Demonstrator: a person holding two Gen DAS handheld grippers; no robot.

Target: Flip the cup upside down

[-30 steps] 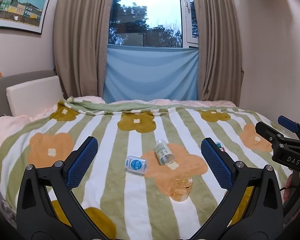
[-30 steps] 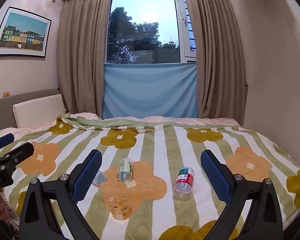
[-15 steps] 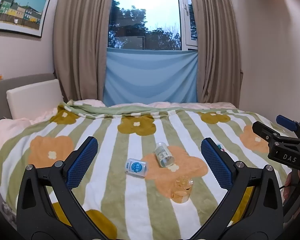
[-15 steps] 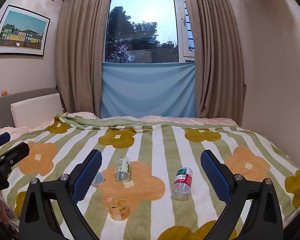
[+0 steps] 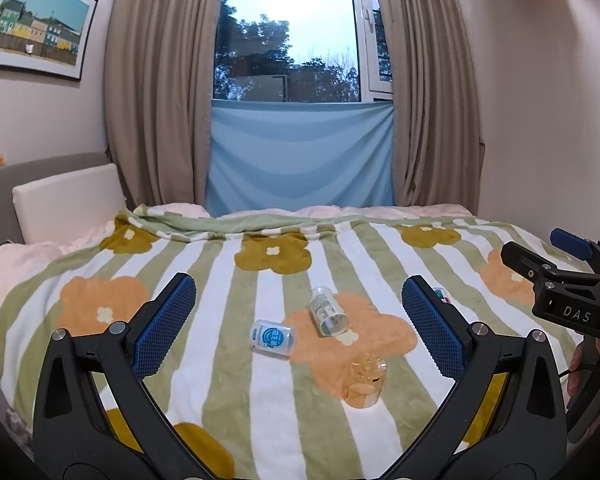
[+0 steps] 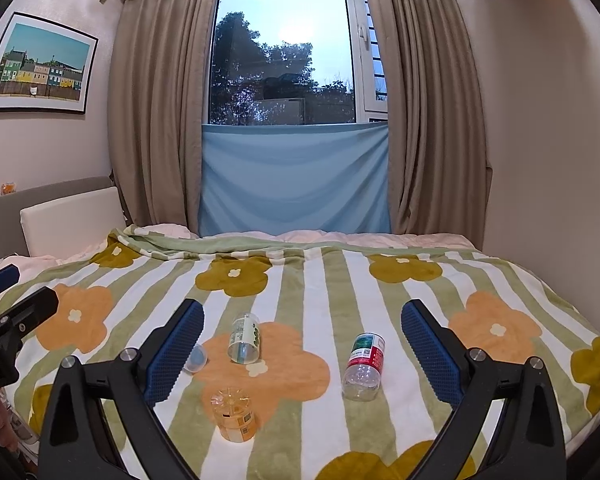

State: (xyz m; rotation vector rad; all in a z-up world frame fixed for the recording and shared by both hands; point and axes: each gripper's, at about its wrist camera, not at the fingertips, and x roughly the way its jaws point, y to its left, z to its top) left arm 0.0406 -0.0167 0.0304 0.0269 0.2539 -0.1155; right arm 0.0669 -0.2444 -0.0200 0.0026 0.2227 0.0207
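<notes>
A small clear amber cup (image 5: 363, 385) stands on the flowered blanket (image 5: 260, 392), its ribbed closed end up; it also shows in the right wrist view (image 6: 233, 413). My left gripper (image 5: 298, 330) is open and empty, held above the blanket with the cup low between its fingers. My right gripper (image 6: 300, 346) is open and empty, the cup below its left finger. Each gripper shows at the edge of the other's view, the right one (image 5: 568, 280) and the left one (image 6: 8, 320).
A clear bottle with a green label (image 6: 244, 338) lies behind the cup. A small clear bottle with a blue label (image 5: 273, 337) lies to the left. A bottle with a red label (image 6: 365, 364) lies to the right. A white pillow (image 5: 68, 200) and curtains (image 5: 436, 92) stand behind the bed.
Both views have tilted up and shifted slightly; the objects sit a little lower in frame. Nothing on the bed has moved and both grippers stay open.
</notes>
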